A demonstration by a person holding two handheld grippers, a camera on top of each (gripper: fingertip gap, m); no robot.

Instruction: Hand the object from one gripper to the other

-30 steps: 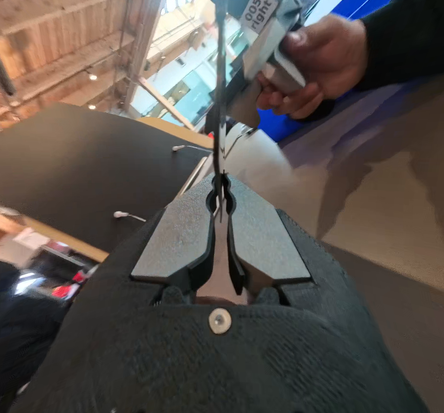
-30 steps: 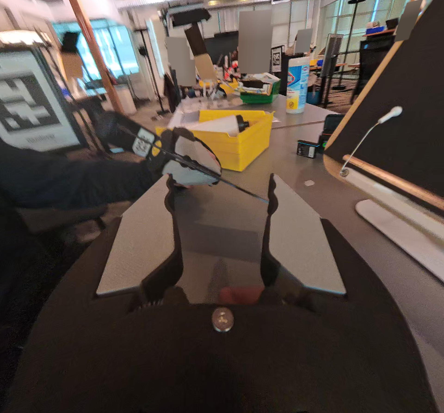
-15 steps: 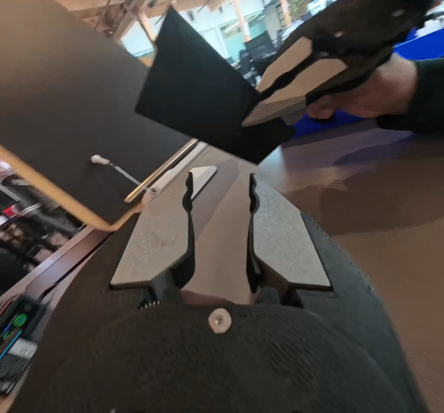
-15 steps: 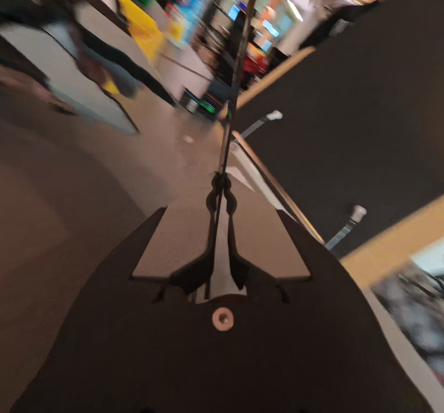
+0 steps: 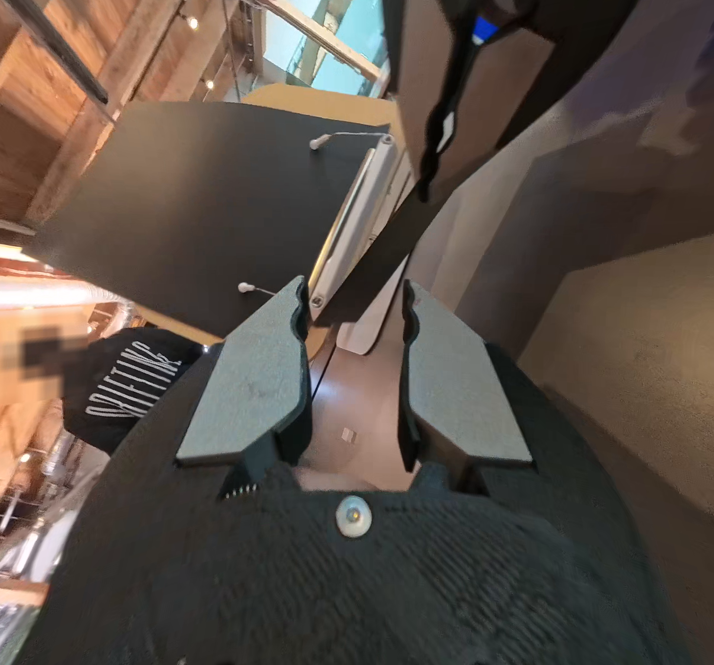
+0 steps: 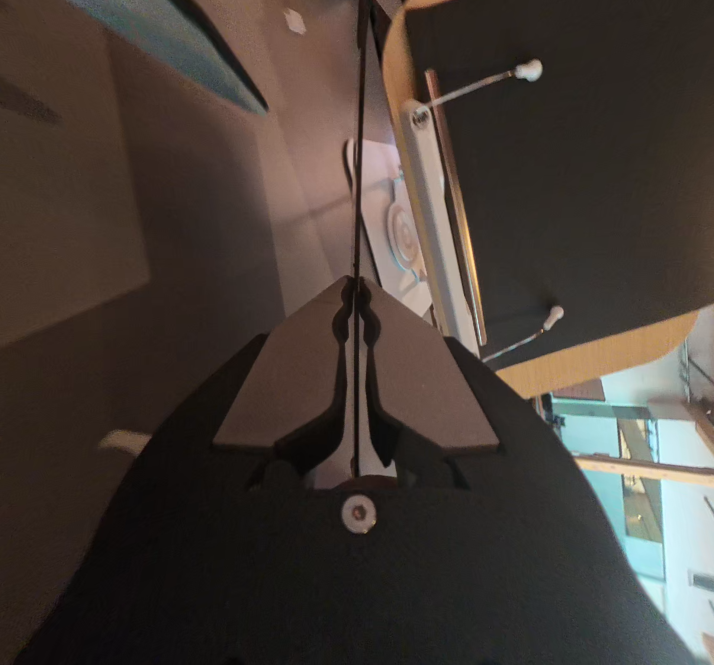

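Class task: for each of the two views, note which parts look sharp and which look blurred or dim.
Left wrist view: the left tool is sharp, while the right tool above it is motion-smeared. Right wrist view: the right tool and the edge-on black sheet are fairly crisp; the table is dim and grainy.

Left wrist view looks out along the left hand-held gripper (image 5: 355,310), rolled sideways, close over the bench (image 5: 618,337). Right wrist view, likewise rolled, rides its own hand-held gripper (image 6: 355,283) (very near). Both share the black board (image 5: 185,198) (image 6: 579,144).
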